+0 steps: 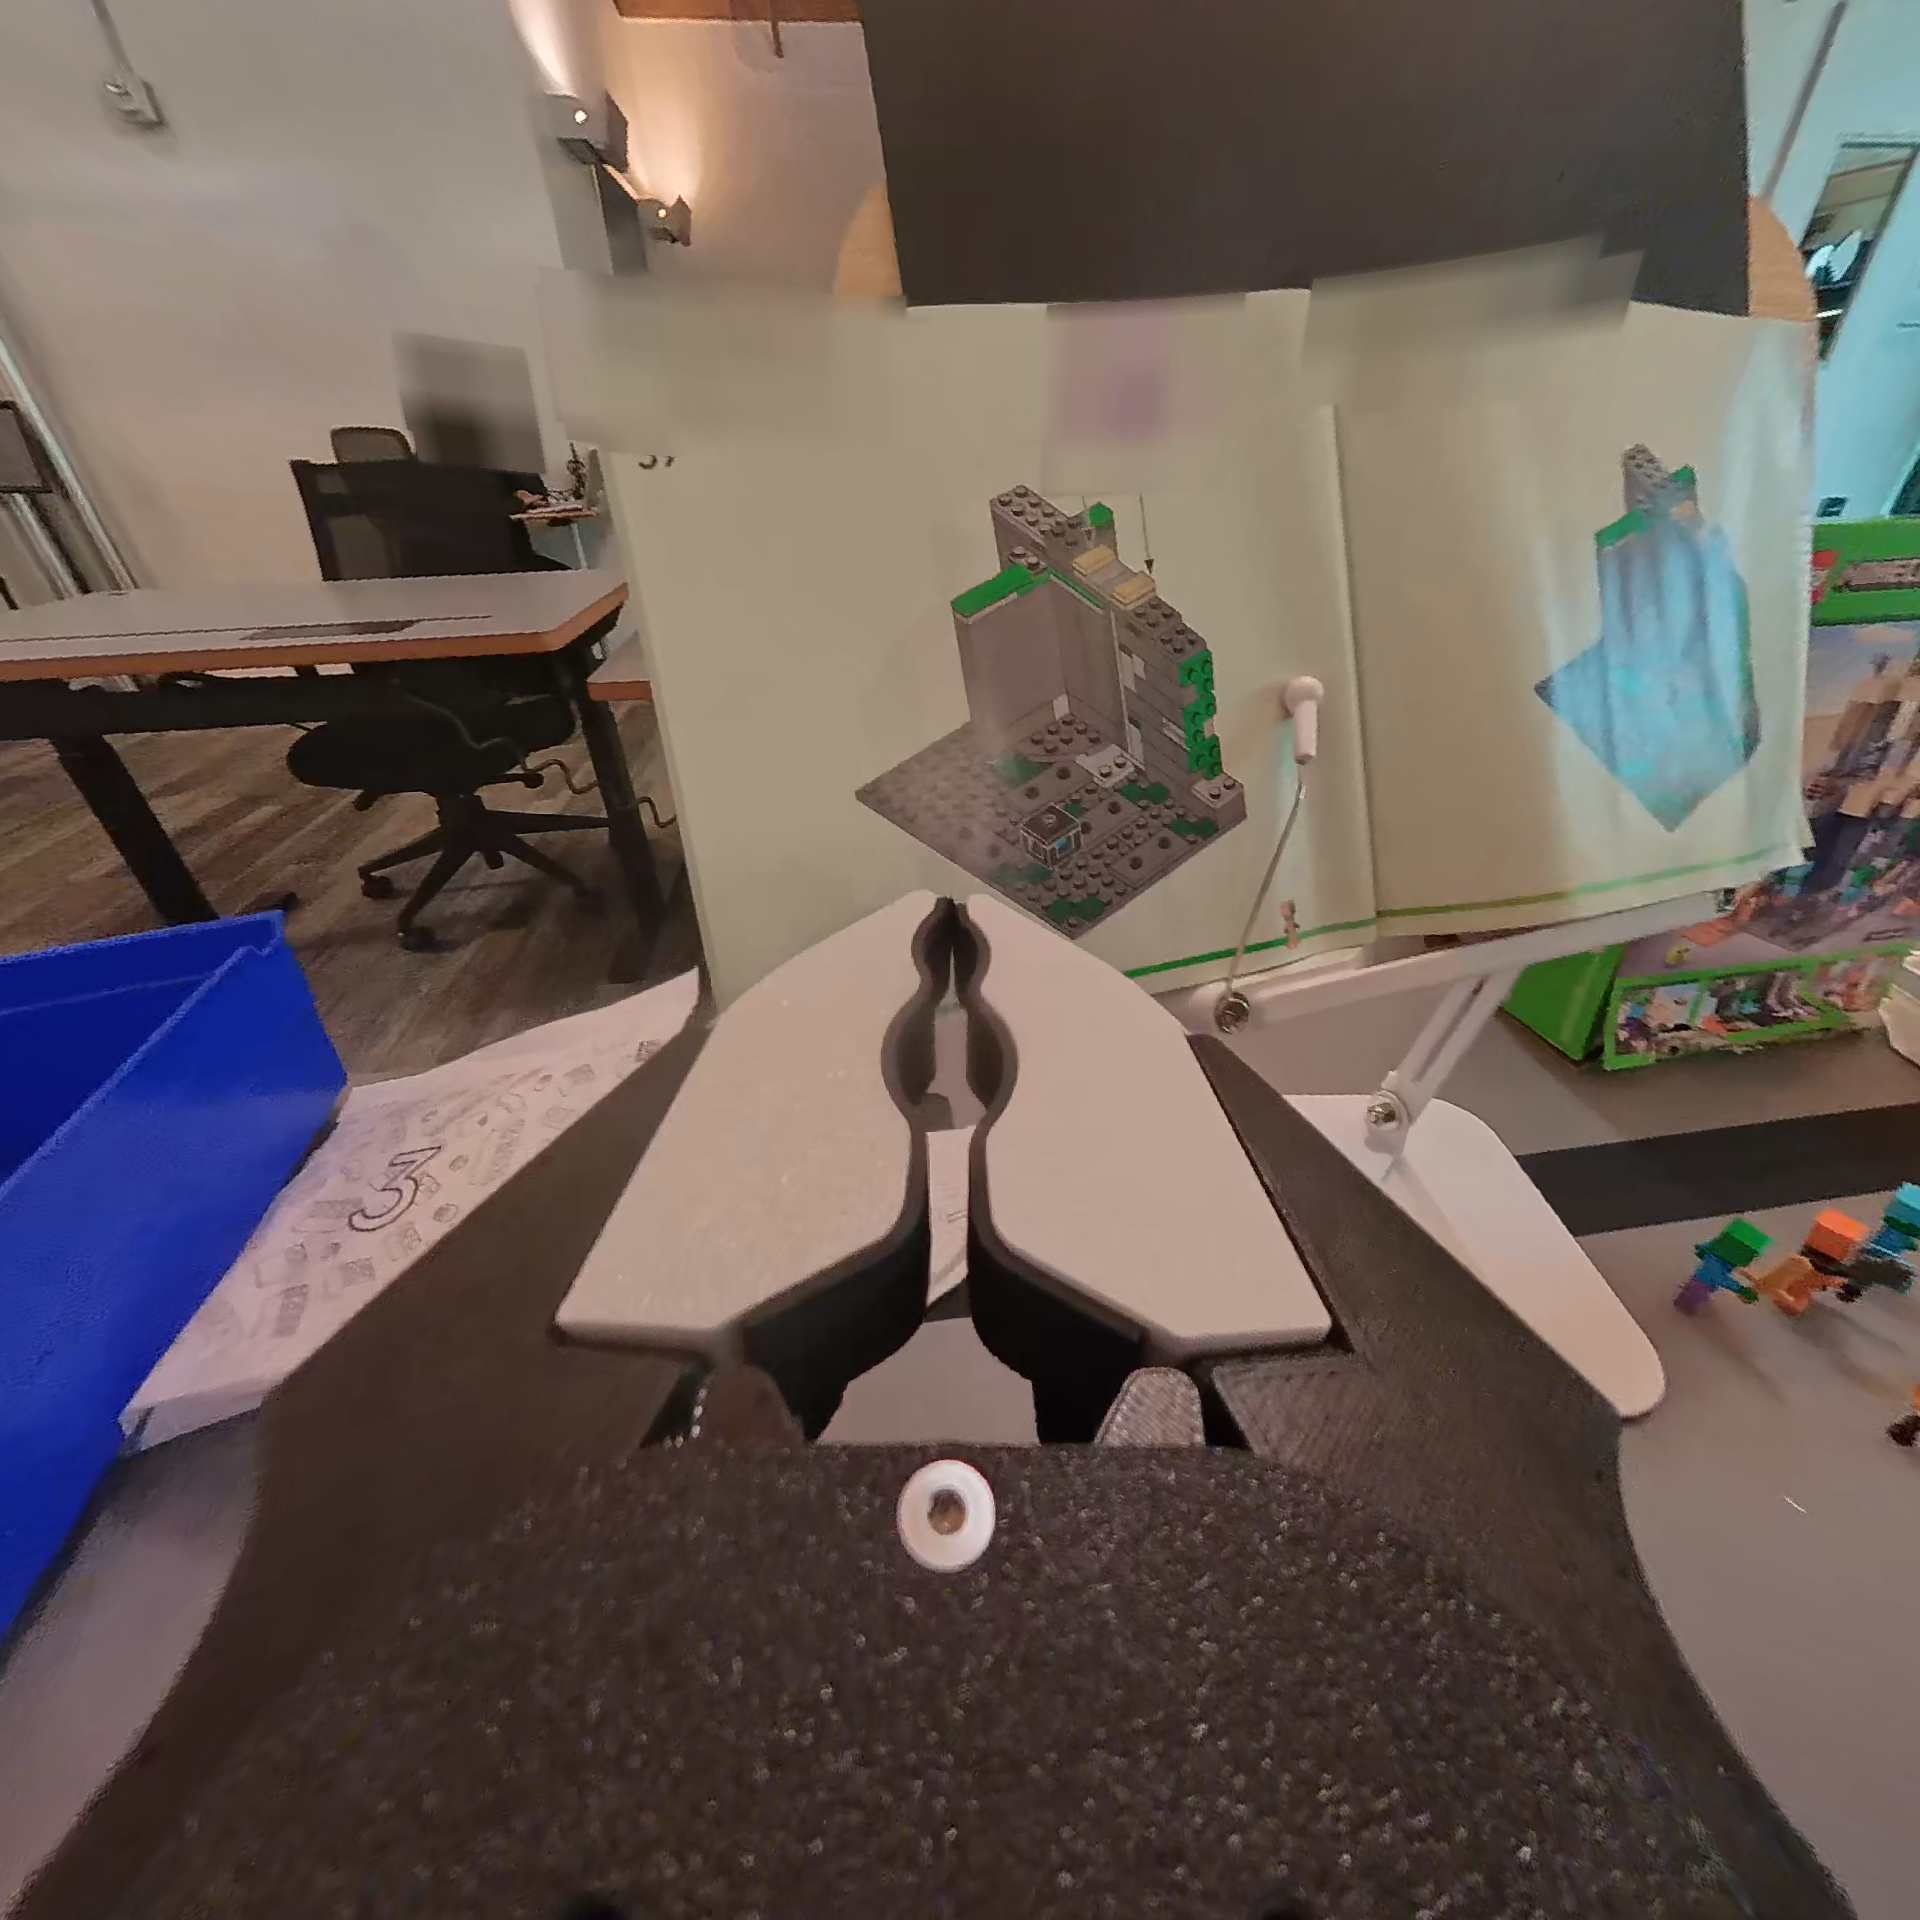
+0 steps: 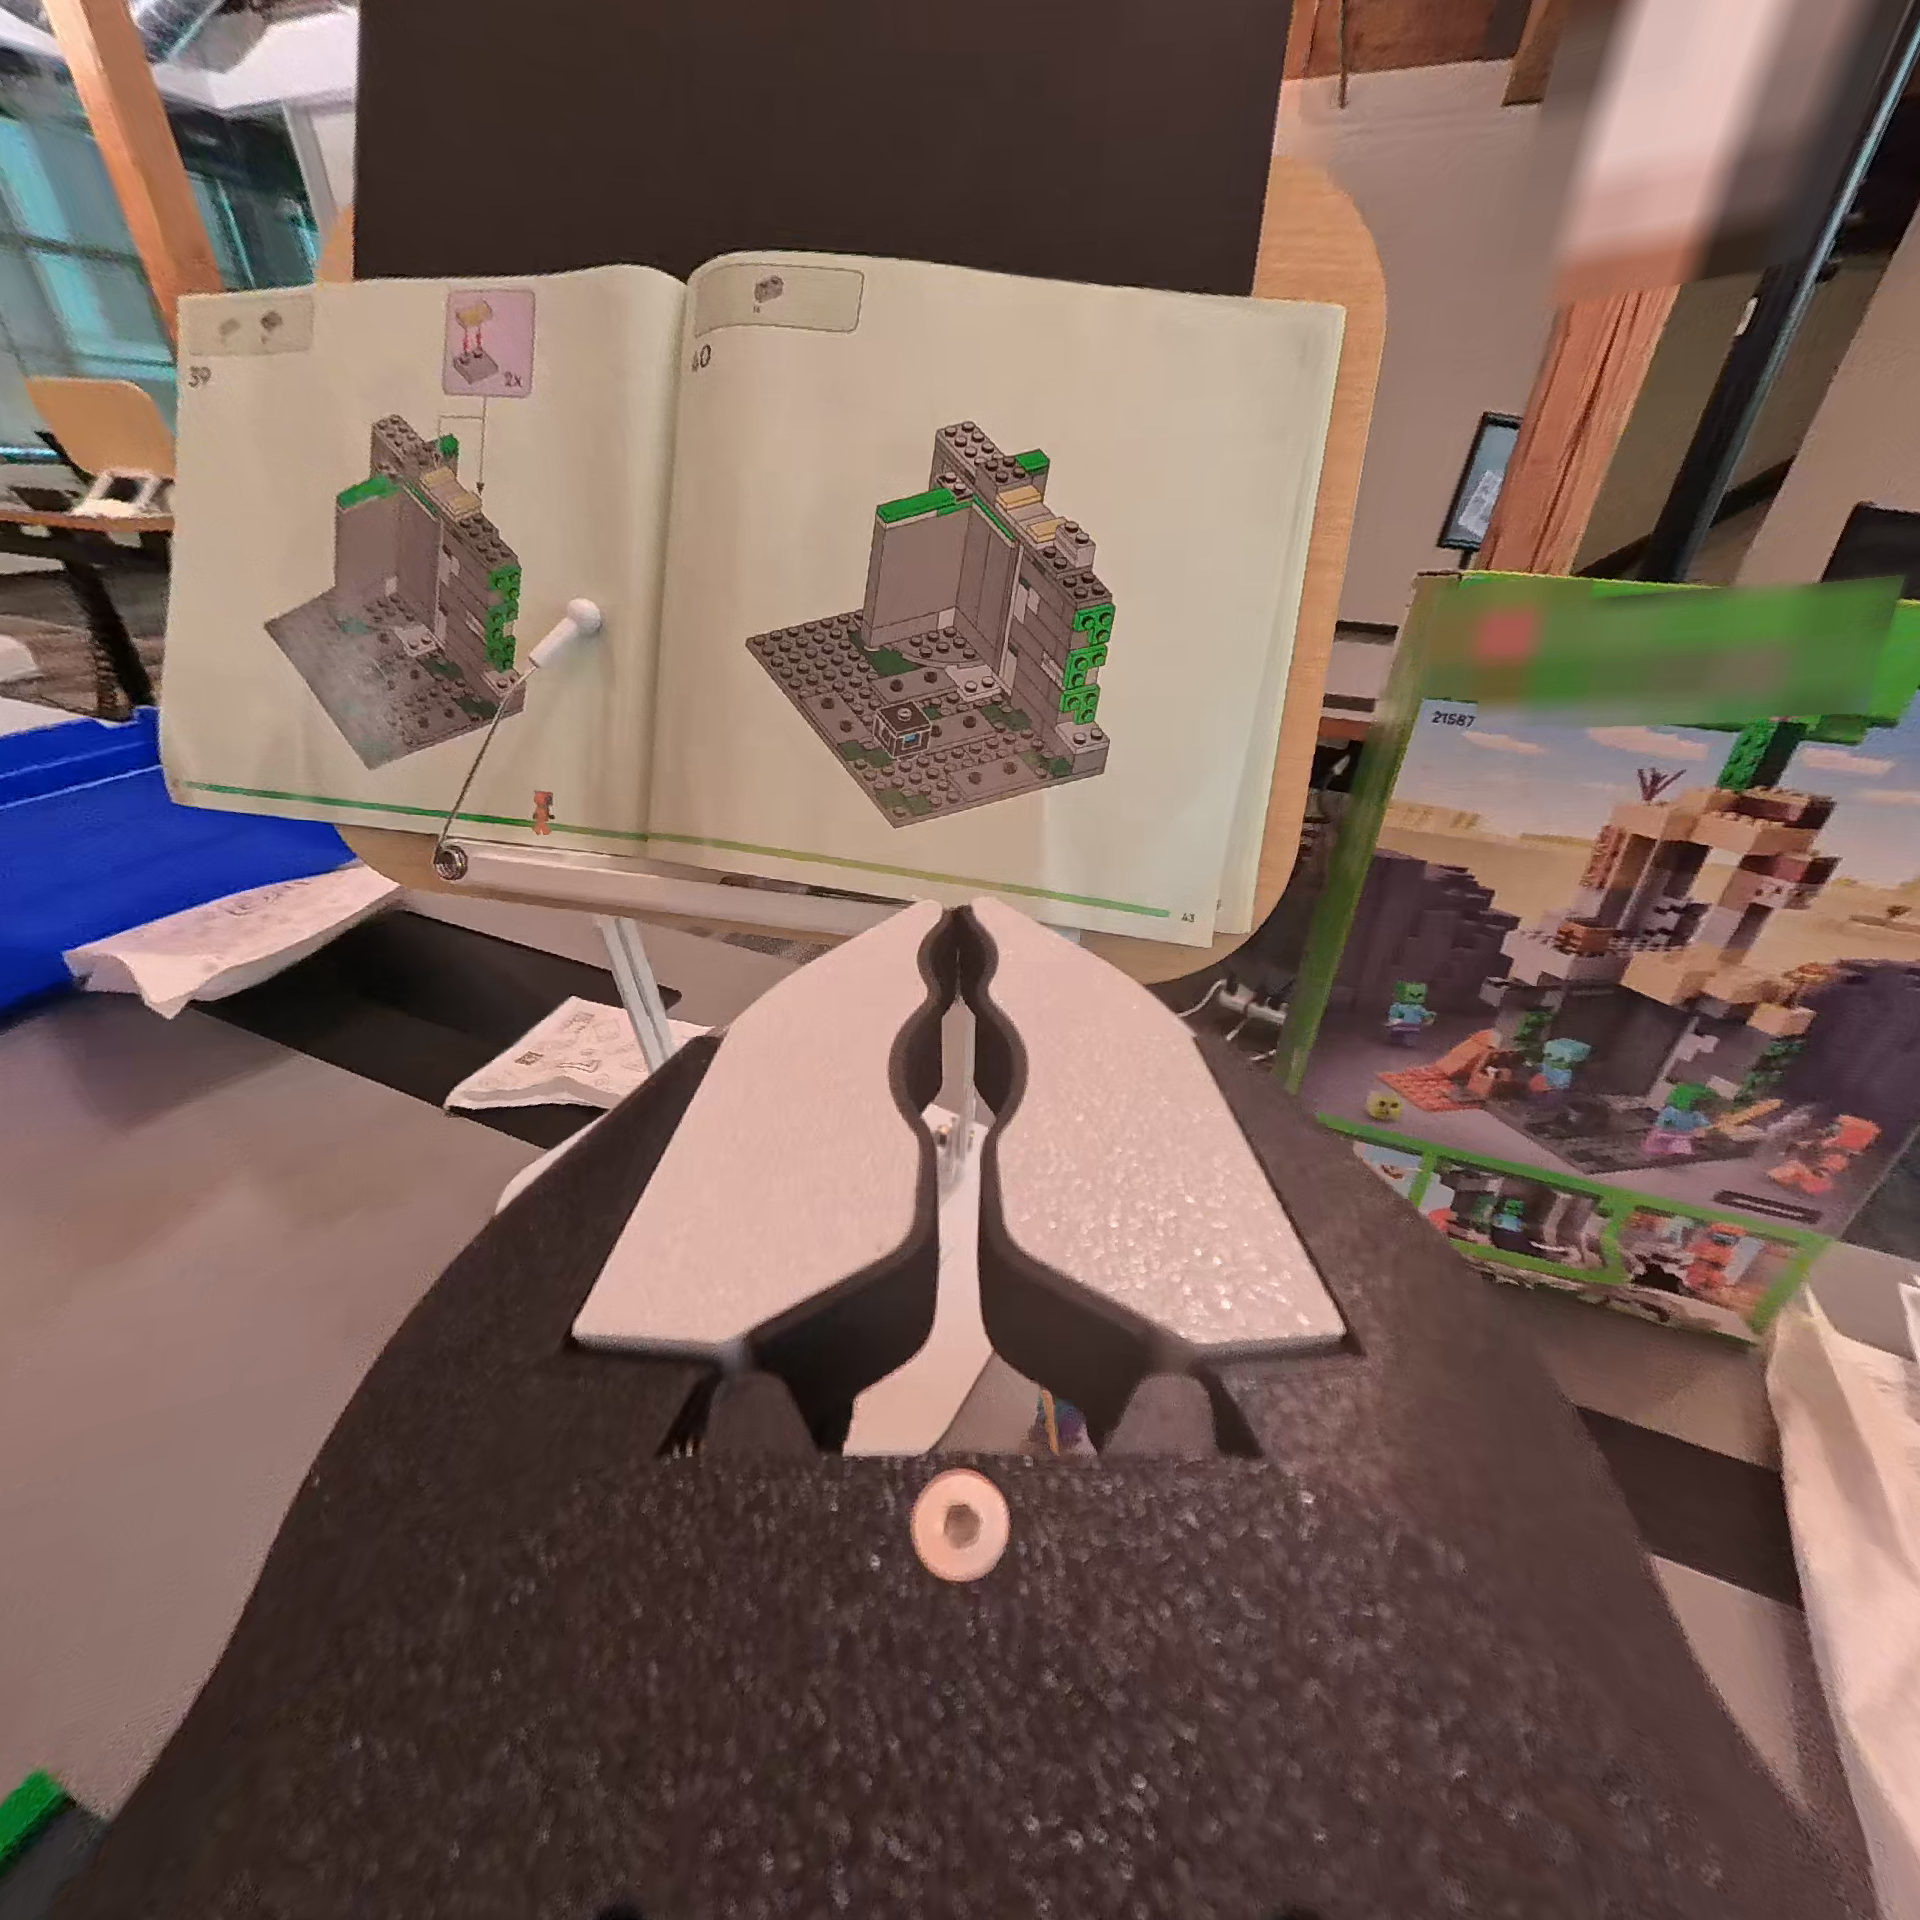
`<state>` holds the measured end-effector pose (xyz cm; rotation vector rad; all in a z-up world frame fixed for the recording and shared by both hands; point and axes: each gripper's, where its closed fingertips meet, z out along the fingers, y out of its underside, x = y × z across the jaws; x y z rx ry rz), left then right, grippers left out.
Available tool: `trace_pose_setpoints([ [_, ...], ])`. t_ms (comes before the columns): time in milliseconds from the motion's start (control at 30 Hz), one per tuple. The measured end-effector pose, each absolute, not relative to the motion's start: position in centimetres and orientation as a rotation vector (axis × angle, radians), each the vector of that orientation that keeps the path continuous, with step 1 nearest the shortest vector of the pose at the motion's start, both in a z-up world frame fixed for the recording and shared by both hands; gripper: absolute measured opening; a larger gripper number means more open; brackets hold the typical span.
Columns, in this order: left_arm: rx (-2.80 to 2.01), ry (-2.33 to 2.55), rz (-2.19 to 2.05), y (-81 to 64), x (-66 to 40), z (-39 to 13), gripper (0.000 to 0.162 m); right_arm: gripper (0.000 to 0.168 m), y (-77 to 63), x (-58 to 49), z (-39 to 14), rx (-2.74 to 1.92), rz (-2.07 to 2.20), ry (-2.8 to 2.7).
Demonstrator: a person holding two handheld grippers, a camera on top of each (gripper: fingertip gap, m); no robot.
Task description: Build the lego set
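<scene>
An open instruction booklet [image 2: 727,582] stands on a white book stand [image 2: 582,862] in front of both grippers; it also shows in the left wrist view [image 1: 1039,644]. Its pages picture a grey and green lego build. My left gripper [image 1: 954,914] is shut and holds nothing, raised above the table and pointing at the booklet. My right gripper [image 2: 956,914] is shut and holds nothing, also pointing at the booklet. Several small lego figures [image 1: 1808,1262] stand on the table at the right of the left wrist view. A green lego piece [image 2: 31,1813] shows at the bottom left corner.
The lego set box [image 2: 1621,935] stands upright right of the stand, also in the left wrist view [image 1: 1766,935]. A blue bin [image 1: 125,1174] sits at the left with white paper bags [image 1: 416,1174] beside it. A desk and office chair [image 1: 436,769] stand beyond on the floor. There is about 30 cm between the tips of the two grippers.
</scene>
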<state>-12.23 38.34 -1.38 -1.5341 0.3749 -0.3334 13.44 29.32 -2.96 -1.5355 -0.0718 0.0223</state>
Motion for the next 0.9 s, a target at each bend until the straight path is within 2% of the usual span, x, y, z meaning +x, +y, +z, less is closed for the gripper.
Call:
trace_pose_setpoints([
  [500, -1.49, 0.346, -0.256, 45.9, -13.1, 6.9, 0.0, 0.0, 29.2, 12.7, -3.0, -1.521, 0.051, -0.138],
  [900, -1.536, 0.348, -0.229, 48.6, -13.7, 6.6, 0.0, 0.0, 29.4, 12.7, -3.6, -1.536, 0.048, -0.17],
])
